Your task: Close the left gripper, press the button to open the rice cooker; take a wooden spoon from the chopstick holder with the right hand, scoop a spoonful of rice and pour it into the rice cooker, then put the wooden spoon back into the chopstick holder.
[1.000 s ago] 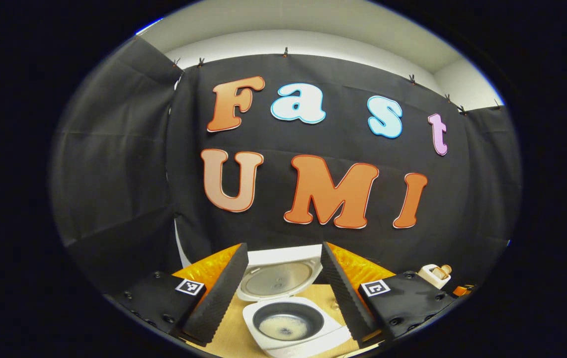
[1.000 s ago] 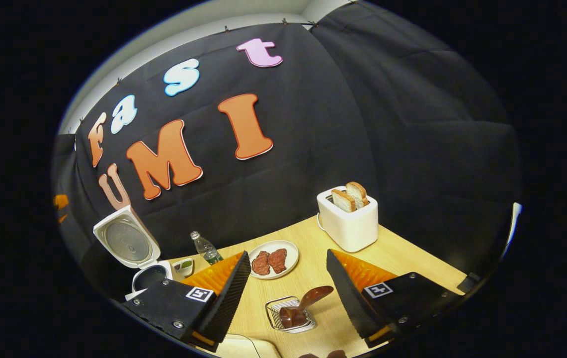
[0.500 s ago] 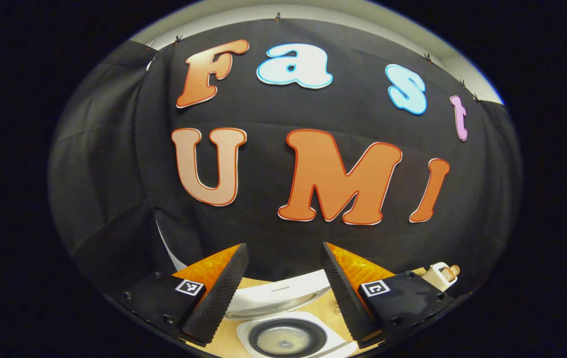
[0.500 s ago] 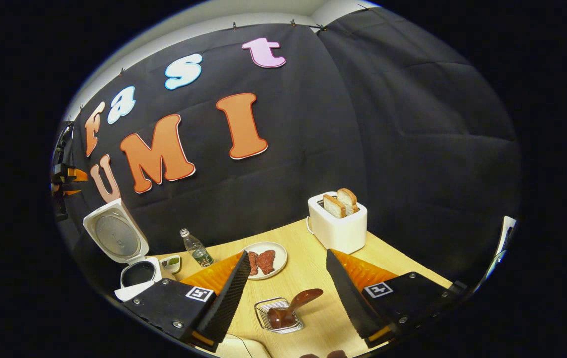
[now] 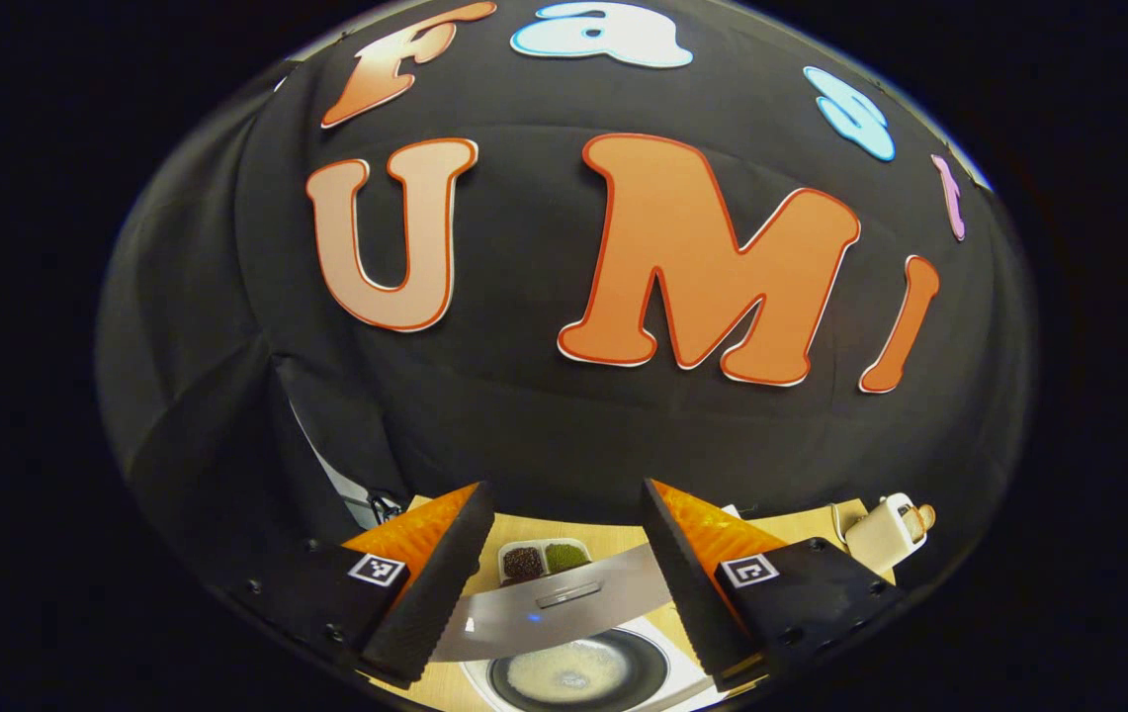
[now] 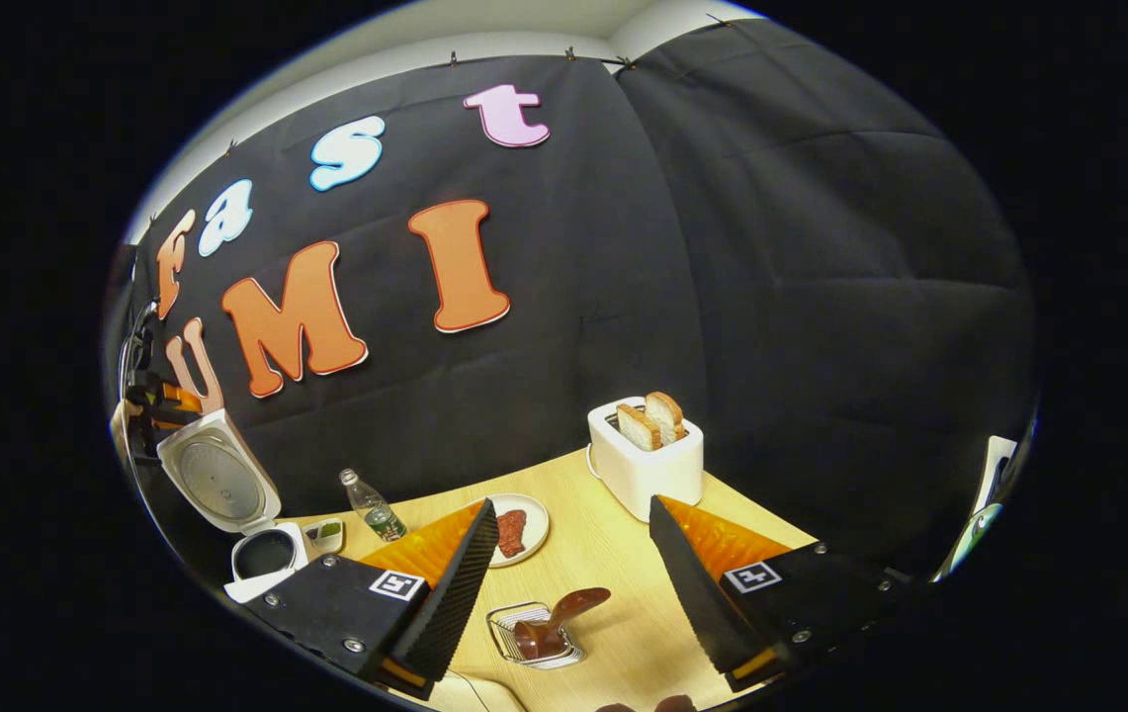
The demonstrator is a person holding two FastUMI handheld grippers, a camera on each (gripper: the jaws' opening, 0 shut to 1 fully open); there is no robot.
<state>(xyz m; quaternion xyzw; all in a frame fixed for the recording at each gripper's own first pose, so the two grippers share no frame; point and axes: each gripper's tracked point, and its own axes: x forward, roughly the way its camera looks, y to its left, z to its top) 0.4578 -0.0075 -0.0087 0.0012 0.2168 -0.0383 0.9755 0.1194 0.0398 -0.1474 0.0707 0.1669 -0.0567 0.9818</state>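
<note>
On the table (image 6: 613, 564), the rice cooker (image 6: 257, 554) stands with its lid (image 6: 217, 482) raised and rice in the pot (image 5: 573, 677). Left tool (image 5: 564, 583) hovers above the lid, jaws wide, empty. Right tool (image 6: 568, 593) is likewise wide and empty, above the wooden spoon (image 6: 564, 613) resting in the chopstick holder (image 6: 534, 638). Risk: the left tool may knock the lid down; the tilted spoon could tip the light holder on withdrawal.

Cooker: white rice cooker (image 5: 573, 603) with raised lid, bottom centre
Left gripper (image 5: 564, 574): fingers apart, holding nothing
Toaster: white toaster (image 5: 882, 535), lower right
</note>
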